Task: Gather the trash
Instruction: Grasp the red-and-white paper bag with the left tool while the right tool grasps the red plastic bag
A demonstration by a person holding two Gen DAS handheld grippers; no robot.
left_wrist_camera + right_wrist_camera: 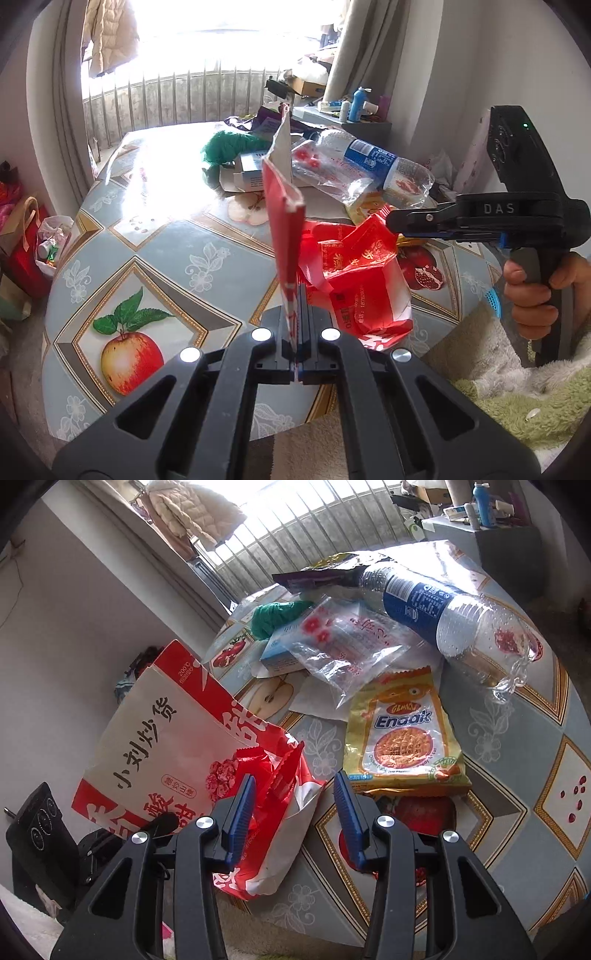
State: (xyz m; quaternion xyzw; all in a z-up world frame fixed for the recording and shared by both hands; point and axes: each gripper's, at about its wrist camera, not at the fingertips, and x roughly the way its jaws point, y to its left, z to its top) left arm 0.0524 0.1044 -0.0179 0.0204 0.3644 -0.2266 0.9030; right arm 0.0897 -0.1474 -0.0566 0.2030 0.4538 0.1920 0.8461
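Round table [177, 236] with fruit-print cloth, puffy jacket [192, 509] hanging by bright window, radiator [177, 99], blue bottle [357, 104] on grey shelf [354, 123]

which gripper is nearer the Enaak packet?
Right. The right gripper hangs open just short of the Enaak packet; the left gripper, shut on the red-white bag, sits farther off.

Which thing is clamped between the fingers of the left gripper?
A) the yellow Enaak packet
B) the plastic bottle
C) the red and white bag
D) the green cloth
C: the left gripper is shut on the edge of the red and white bag, which stands up from its jaws, while the bottle, the Enaak packet and the green cloth lie on the table.
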